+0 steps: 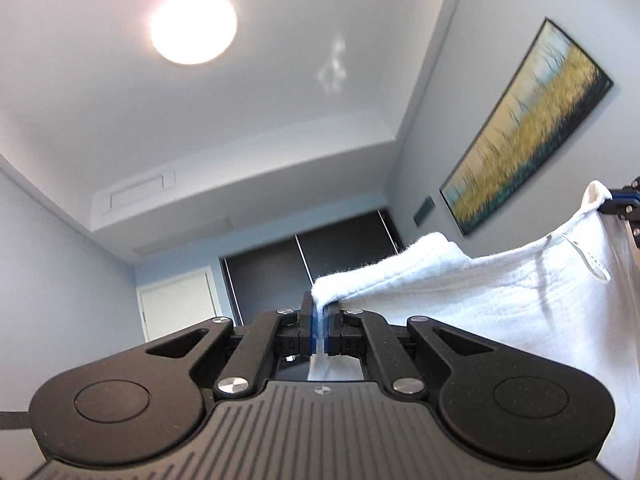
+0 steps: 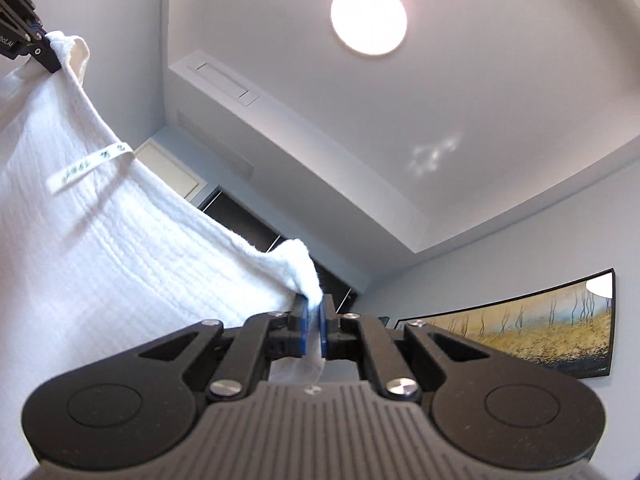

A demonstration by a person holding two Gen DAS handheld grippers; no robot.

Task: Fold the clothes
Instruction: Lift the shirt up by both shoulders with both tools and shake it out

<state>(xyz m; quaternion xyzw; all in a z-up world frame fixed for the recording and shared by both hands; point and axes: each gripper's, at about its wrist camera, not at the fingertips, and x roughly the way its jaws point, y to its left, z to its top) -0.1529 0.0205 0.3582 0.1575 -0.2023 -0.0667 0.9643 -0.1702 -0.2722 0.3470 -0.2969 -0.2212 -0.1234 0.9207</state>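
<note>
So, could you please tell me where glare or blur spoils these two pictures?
Left wrist view: the ceiling lamp is blown out and the painting is smeared. Right wrist view: the lamp glares too; the towel weave stays sharp.

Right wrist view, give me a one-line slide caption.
Right gripper and left gripper pinch opposite corners of a white garment, held aloft beneath the ceiling light.
</note>
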